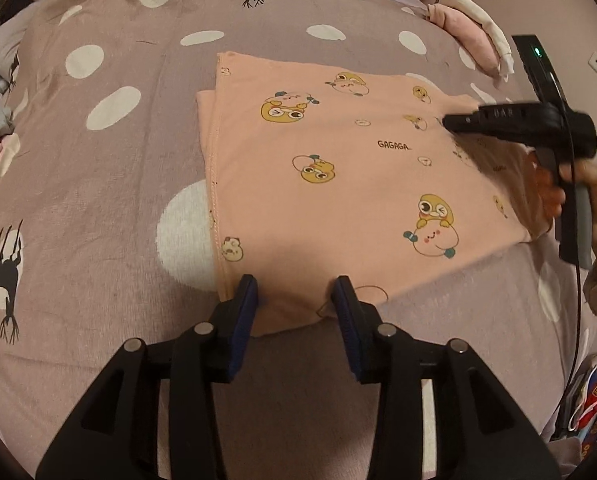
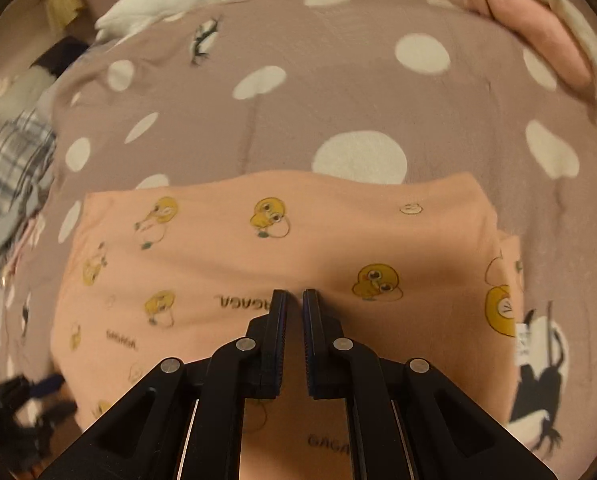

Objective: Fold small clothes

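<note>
Soft peach cotton garment [image 1: 338, 184] with cartoon duck prints lies folded into a rough rectangle on the bed's mauve polka-dot sheet [image 1: 118, 160], stitched hem along one edge. Left gripper [image 1: 296, 292] hangs over its near corner, jaws apart, nothing pinched between the blue ribbed pads. Right gripper [image 2: 295, 294] hovers above the fabric, jaws together, apparently empty, though that view's a bit blurry.

right gripper [image 2: 295, 298] jaws closed over peach duck-print garment [image 2: 226, 256], dotted bedspread [image 2: 298, 112]
</note>
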A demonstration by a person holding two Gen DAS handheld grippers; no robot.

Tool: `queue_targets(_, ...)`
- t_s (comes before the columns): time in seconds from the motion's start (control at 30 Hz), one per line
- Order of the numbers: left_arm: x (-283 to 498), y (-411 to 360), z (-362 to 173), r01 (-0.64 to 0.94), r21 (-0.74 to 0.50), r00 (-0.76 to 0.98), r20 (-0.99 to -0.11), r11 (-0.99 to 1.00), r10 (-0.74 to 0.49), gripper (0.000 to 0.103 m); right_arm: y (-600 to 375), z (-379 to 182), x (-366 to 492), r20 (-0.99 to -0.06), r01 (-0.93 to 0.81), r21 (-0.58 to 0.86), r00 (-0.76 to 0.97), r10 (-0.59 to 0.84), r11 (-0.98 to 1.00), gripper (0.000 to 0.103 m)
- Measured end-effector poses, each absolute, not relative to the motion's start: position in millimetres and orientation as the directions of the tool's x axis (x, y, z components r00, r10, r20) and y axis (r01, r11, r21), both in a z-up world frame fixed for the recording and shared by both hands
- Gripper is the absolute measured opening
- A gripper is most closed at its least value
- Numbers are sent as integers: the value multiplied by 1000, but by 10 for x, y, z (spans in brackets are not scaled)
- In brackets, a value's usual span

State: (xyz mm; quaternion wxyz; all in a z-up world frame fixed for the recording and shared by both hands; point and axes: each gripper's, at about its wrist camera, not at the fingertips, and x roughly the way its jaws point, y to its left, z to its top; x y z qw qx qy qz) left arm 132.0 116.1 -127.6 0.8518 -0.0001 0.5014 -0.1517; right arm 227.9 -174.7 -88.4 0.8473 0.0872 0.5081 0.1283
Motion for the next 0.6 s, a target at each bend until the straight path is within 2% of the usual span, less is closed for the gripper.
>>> queue_targets(0.17, 1297, 1170, -1272, 264, -135, 457, -854, 955, -248, 42, -1847, -780, 2232, -824, -75, 303, 481, 300, 950, 5)
queue_targets(0.33, 1277, 1167, -1269, 264, -130, 459, -854, 956, -243, 43, -1940, -584, 1985, -786, -124, 292, 533, 312, 948, 5)
queue_targets(0.47, 1271, 1160, -1265, 261, -131, 457, -856, 956, -242, 43, -2030, -562, 1727, -782, -167, 253, 545, 303, 953, 5)
queue_targets(0.6, 1282, 1166, -1259, 256, -136, 452, -858, 957, -243, 44, -2058, -710, 1456, -814, -198, 149, 532, 234, 969, 6)
